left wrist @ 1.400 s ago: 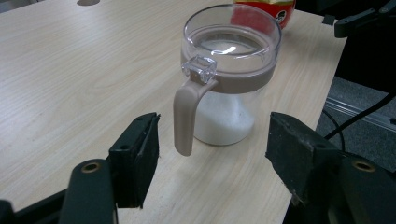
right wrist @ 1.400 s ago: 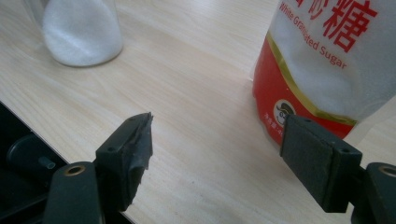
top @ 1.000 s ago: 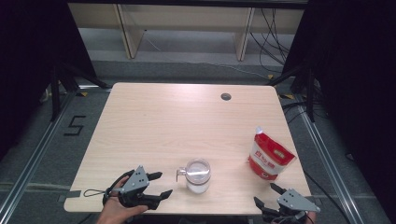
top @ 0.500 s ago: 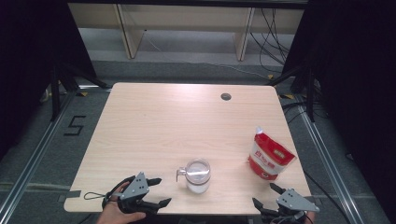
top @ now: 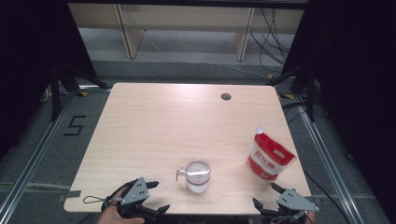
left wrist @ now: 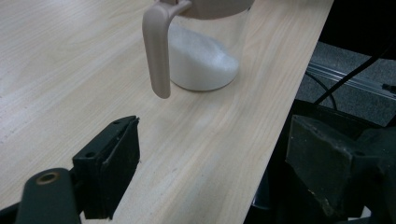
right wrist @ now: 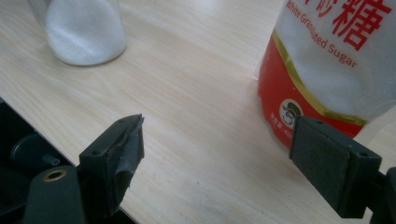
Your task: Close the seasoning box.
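- Black two-jaw left gripper [top: 152,198], lower left of the high view, has just been opening its jaws; they now stand wide with nothing between them, and the hand has drawn back toward the near table edge since a second ago.
- Black right gripper [top: 270,196], at the lower right corner, has likewise just been spreading its jaws, which now stand wide and bare, and it has kept its place.
- Just ahead of the left gripper, at the upper centre of its own view, stands the clear glass jar with a beige plastic handle [left wrist: 205,51], upright near the front edge of the pale wooden table [top: 187,121] and part-filled with white sugar.
- Above the right gripper, at the right side of the high view, the red-and-white bag of white granulated sugar [top: 270,155] stands apart from the jar.
- Both things now rest free of any grip, which suggests the pouring is done and the hands are retiring.
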{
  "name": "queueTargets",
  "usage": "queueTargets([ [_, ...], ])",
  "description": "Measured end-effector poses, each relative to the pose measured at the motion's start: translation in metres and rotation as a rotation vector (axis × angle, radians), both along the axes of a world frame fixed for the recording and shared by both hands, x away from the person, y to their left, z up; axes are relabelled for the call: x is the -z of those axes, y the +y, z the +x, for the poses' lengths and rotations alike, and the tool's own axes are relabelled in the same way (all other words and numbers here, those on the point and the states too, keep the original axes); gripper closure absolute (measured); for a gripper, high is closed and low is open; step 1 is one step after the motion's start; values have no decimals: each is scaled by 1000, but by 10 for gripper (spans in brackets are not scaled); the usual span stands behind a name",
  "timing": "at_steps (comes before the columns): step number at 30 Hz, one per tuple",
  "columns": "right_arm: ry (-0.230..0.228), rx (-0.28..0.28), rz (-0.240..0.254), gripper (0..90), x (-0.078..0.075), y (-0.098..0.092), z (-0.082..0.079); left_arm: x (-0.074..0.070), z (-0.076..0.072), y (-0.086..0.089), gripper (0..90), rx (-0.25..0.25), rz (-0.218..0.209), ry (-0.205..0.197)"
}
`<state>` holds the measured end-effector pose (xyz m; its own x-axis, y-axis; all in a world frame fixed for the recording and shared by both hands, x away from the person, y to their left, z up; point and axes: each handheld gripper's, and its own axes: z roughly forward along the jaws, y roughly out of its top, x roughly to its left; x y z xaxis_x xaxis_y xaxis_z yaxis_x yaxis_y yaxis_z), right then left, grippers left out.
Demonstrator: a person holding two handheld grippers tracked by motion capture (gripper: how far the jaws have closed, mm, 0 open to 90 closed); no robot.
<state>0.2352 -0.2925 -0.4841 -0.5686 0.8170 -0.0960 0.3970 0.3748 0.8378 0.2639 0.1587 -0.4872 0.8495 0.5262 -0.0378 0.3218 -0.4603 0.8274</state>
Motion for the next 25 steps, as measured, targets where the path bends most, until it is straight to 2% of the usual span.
queueTargets([
  [2, 30, 5, 19, 188, 0, 1, -1, 1, -1, 1, 170, 1, 16, 8],
  [3, 5, 5, 2, 188, 0, 0, 0, 2, -1, 2, 171, 1, 13, 10],
  [6, 33, 2, 21, 189, 1, 1, -1, 4, -2, 2, 173, -6, 0, 11],
  [7, 27, -2, 13, 192, 1, 1, 0, 5, -3, 2, 173, -18, 0, 22],
  [12, 27, -4, 13, 192, 1, 1, 0, 8, -2, 1, 175, -19, 3, 25],
  [13, 21, -1, 7, 192, 1, 1, 0, 6, 1, 5, 176, -16, 40, 16],
  [14, 21, -1, 7, 192, 1, 1, 0, 6, 1, 5, 176, -16, 40, 16],
  [15, 7, -3, 0, 193, 1, 1, 0, 7, 0, 4, 176, -25, -7, 27],
  [19, 12, 1, 0, 198, 1, 1, 0, 7, 0, 5, 178, -26, -1, 17],
  [20, 13, 2, 0, 198, 1, 1, 0, 6, 2, 6, 178, -17, 23, 8],
  [21, 10, -2, -3, 198, 1, 0, 0, 6, 1, 6, 179, -21, 27, 8],
  [25, 8, -1, -2, 198, 1, 0, 0, 5, 1, 6, 182, -21, 12, 18],
])
